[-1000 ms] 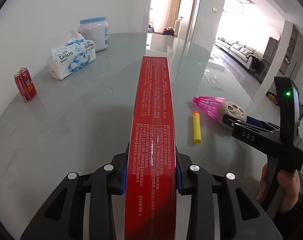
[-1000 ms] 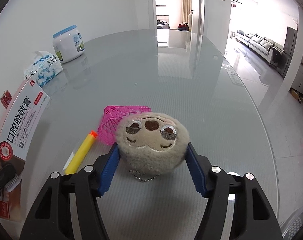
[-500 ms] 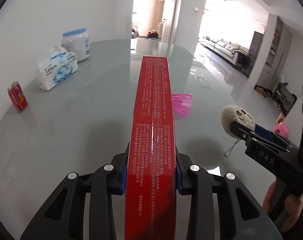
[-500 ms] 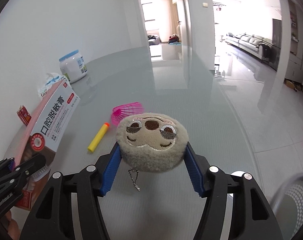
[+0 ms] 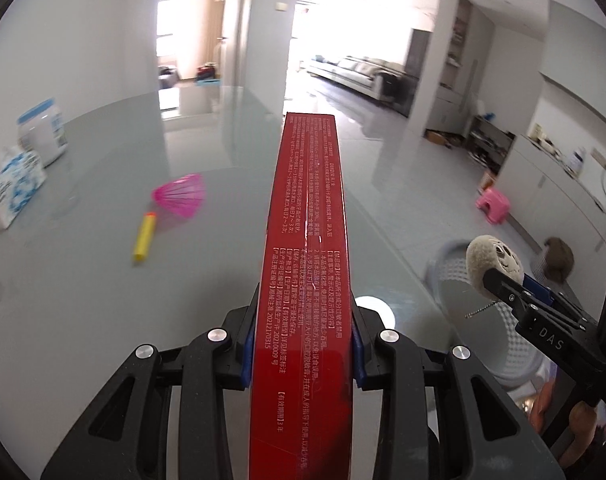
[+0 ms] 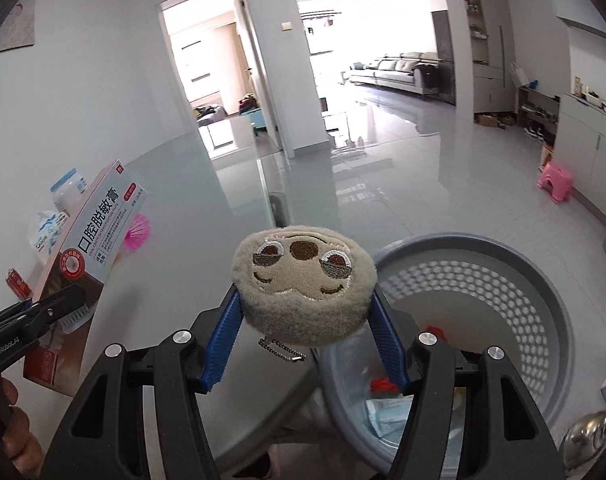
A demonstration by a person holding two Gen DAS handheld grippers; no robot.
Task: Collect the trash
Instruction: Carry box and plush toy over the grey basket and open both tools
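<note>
Left wrist view: the left gripper [image 5: 303, 344] held the red box [image 5: 309, 248] on edge, its jaws clamped on both long sides, above the grey desk [image 5: 83, 300]. A pink shuttlecock [image 5: 181, 196] and a yellow foam dart [image 5: 144, 236] lay on the desk, just beside each other.

Right wrist view: the right gripper [image 6: 303, 320] had its jaws closed on the plush sloth keychain [image 6: 303, 280], raised near the rim of the grey perforated basket [image 6: 543, 292], which contained scraps.

We find the left tongs [image 5: 303, 344] clamped on a load; right tongs [image 6: 305, 316] likewise clamped, both held level.
</note>
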